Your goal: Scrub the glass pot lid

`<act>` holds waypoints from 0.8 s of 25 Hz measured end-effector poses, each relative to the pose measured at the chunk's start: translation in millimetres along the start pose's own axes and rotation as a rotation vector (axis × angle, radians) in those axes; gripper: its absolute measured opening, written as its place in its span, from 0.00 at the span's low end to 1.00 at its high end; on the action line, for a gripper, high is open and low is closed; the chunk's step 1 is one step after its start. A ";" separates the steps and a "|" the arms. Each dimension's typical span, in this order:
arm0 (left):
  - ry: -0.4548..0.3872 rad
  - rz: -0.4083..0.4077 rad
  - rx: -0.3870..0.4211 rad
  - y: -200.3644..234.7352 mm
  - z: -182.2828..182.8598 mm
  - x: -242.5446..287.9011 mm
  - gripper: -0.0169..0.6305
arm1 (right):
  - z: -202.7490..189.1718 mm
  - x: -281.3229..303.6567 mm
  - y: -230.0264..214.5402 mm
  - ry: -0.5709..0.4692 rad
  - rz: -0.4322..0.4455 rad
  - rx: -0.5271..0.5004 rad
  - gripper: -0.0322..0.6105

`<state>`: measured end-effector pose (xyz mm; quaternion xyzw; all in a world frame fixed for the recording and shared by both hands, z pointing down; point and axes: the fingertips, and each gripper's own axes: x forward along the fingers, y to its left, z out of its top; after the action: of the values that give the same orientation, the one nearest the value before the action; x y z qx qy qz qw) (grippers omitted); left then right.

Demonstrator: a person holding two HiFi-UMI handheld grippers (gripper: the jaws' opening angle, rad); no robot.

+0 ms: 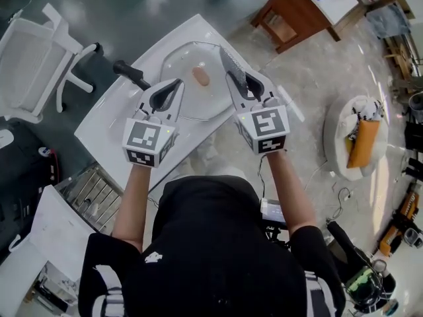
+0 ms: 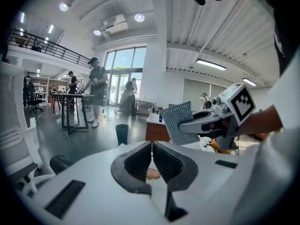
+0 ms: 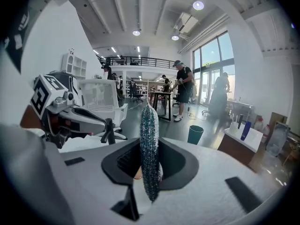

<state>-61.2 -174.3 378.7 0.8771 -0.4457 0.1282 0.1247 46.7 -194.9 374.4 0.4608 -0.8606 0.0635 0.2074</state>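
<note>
Right claw [image 3: 150,146] clamps grey mesh scourer [image 3: 149,121]; left claw [image 2: 152,148] closed, empty. Round glass pot lid [image 1: 180,68] judged slippery, fragile; steady by knob [image 1: 200,76].

A person is holding the left gripper [image 1: 178,82] and right gripper [image 1: 232,78] above a glass lid [image 1: 182,61] on a white tabletop [image 1: 112,124]; the right gripper is clamping a pad [image 1: 229,63].
</note>
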 end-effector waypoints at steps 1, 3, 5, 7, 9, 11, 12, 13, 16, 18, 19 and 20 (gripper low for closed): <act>0.012 0.000 0.002 -0.1 -5.6 5.0 0.04 | -4.6 2.8 -1.8 0.008 0.005 0.003 0.16; 0.033 -0.001 0.004 1.3 -18.7 14.2 0.04 | -12.6 9.2 -5.1 0.024 0.017 0.007 0.16; 0.050 -0.001 0.013 4.0 -32.7 20.8 0.04 | -18.8 16.1 -7.2 0.038 0.029 0.015 0.16; 0.068 -0.002 0.023 4.4 -43.2 25.5 0.04 | -25.0 22.5 -8.0 0.050 0.041 0.028 0.16; 0.086 -0.014 0.022 2.9 -53.5 30.4 0.04 | -31.8 28.4 -7.7 0.062 0.055 0.041 0.16; 0.102 -0.023 0.006 1.7 -63.9 36.5 0.04 | -38.7 33.1 -7.7 0.076 0.068 0.051 0.16; 0.109 -0.024 -0.001 1.1 -68.9 39.9 0.04 | -42.1 34.9 -7.8 0.083 0.075 0.057 0.16; 0.119 -0.027 -0.004 0.2 -74.4 43.1 0.04 | -45.7 36.5 -7.8 0.090 0.081 0.062 0.16; 0.160 -0.042 0.000 -2.0 -92.6 50.4 0.04 | -56.8 41.3 -7.5 0.107 0.088 0.075 0.16; 0.185 -0.048 0.006 -1.1 -102.7 54.6 0.04 | -62.7 45.6 -8.9 0.115 0.088 0.080 0.16; 0.197 -0.051 0.010 -0.9 -107.5 56.6 0.04 | -65.3 47.7 -9.4 0.119 0.089 0.083 0.16; 0.211 -0.055 0.012 -1.3 -112.6 58.3 0.04 | -68.0 49.4 -9.5 0.123 0.091 0.085 0.16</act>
<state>-39.8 -179.8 503.6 0.8713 -0.4053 0.2191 0.1693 50.6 -217.8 455.8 0.4250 -0.8627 0.1376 0.2370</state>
